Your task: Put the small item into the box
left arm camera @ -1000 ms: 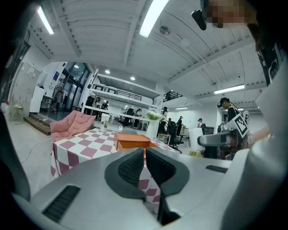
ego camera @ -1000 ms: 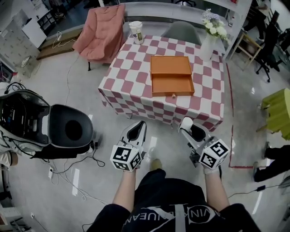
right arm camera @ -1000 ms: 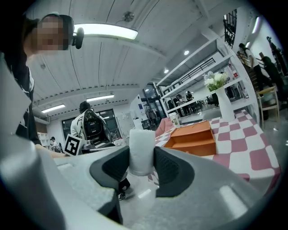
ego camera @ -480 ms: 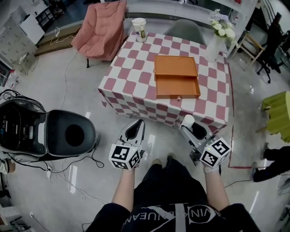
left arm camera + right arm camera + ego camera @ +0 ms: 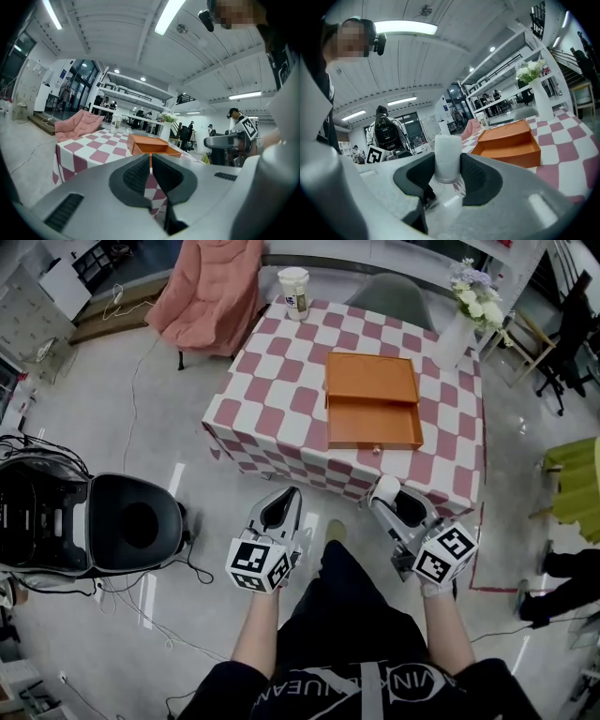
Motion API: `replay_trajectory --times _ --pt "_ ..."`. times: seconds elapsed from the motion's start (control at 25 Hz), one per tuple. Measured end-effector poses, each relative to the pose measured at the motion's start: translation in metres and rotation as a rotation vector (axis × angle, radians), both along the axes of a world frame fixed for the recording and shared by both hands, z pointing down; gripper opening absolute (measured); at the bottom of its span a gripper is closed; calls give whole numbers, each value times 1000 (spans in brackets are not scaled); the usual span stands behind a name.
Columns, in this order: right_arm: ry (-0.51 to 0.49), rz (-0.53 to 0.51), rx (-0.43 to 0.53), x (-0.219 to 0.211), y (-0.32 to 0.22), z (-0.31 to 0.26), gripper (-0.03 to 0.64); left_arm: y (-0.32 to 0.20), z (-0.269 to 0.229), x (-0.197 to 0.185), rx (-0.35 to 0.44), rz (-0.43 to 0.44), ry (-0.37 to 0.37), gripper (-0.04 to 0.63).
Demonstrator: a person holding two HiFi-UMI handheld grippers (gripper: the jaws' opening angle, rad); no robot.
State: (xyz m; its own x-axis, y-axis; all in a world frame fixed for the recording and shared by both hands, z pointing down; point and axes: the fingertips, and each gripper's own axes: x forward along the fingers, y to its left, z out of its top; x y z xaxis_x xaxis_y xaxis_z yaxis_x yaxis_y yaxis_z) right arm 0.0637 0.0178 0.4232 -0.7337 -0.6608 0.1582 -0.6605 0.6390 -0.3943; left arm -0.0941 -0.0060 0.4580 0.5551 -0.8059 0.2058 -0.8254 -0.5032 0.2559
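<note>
**White cylinder pinched in the right tool, box well ahead**

Bare forearms (image 5: 255, 634) stretched forward and down from black sleeves, roughly parallel, above a glossy grey floor (image 5: 525, 456).

To the right, the right gripper (image 5: 390, 498), tilted up and slightly inward toward the table, marker cube at the wrist end. Jaws clamped on the small item (image 5: 385, 488) — a stubby white cylinder, matte, upright between ribbed black pads (image 5: 474, 177), its top poking above them.

To the left, the left gripper (image 5: 289, 499), at much the same height and well apart from its partner, pointed the same way. Jaws pressed together, dark ribbed faces meeting, nothing between. Smooth, rounded grey plastic bodies on both.

Ahead, well clear of either tool: a square table (image 5: 272, 399) draped in pink-and-white checked cloth hanging over the edges. Near its middle the box (image 5: 373, 401) — orange, flat, rectangular, smooth-sided, in two parts. Closed-looking panel on the far side, open shallow tray on the near side.

Paper cup (image 5: 293, 292) at the far left corner. Tall white vase (image 5: 453, 334) with pale flowers at the far right corner. Pink padded chair (image 5: 208, 292) just beyond the cup's corner.
</note>
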Motion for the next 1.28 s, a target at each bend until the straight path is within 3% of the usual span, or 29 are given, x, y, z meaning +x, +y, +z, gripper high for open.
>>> replay_trajectory --times 0.24,0.92,1.28 --pt "-3 -23 2 -13 -38 -2 169 -29 -4 1 19 24 -37 17" --pt "75 -43 -83 -14 -136 10 169 -125 1 23 0 83 -54 17" --pt "201 -70 -164 -4 -167 33 169 -164 11 37 -27 106 -72 17"
